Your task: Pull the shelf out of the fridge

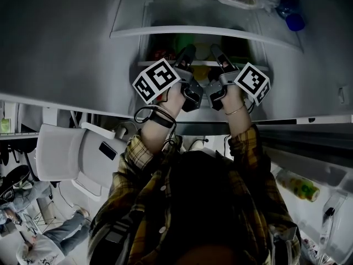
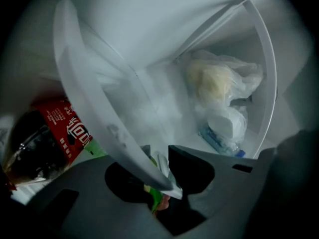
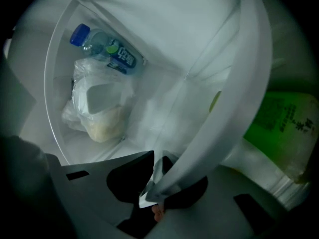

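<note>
The fridge shelf is a glass pane with a white front rim [image 2: 94,113] and a white frame. In the left gripper view the rim runs between the jaws of my left gripper [image 2: 162,176], and the dark pads pinch it. The right gripper view shows the same rim [image 3: 224,118] caught between the pads of my right gripper [image 3: 159,185]. From the head view both grippers, left [image 1: 188,51] and right [image 1: 216,51], reach side by side into the open fridge. Their fingertips are partly lost in the dark there.
On the shelf lie a clear plastic bag of food [image 2: 219,81] and a blue-capped water bottle [image 3: 107,51]. Beyond the rim stand a red-labelled cola bottle [image 2: 45,138] and a green packet [image 3: 284,128]. The door rack at right holds a bottle [image 1: 298,186]. Someone stands at lower left [image 1: 33,225].
</note>
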`<action>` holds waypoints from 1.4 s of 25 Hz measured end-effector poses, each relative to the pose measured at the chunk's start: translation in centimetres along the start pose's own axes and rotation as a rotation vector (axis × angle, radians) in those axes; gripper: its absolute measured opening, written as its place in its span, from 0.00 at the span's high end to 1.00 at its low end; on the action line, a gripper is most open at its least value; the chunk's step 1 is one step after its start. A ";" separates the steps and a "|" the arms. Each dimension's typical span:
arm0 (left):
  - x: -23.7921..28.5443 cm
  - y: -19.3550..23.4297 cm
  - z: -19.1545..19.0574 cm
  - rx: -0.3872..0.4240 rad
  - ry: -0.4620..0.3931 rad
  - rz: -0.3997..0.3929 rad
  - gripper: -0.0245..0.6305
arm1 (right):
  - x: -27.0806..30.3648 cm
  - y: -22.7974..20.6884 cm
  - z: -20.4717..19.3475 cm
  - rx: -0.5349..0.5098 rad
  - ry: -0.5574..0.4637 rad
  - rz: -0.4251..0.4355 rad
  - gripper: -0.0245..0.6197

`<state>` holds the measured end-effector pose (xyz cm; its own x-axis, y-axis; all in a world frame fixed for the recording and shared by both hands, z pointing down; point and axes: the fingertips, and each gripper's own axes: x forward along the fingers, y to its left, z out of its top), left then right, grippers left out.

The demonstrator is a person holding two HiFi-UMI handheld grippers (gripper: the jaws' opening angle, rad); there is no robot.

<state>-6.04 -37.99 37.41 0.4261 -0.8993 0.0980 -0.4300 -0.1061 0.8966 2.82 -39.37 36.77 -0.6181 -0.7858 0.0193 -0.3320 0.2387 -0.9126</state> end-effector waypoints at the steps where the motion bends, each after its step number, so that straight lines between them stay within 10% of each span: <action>1: 0.0 -0.1 0.0 -0.006 -0.004 -0.004 0.78 | 0.0 0.0 0.0 0.010 -0.006 -0.002 0.85; 35: -2.1 -0.6 -0.9 -0.147 -0.034 -0.070 0.90 | -2.1 0.4 -1.4 0.135 -0.045 0.027 0.89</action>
<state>-6.03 -35.63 37.08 0.4224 -0.9062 0.0205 -0.2781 -0.1081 0.9545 2.99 -36.88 36.93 -0.5923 -0.8055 -0.0212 -0.2148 0.1831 -0.9593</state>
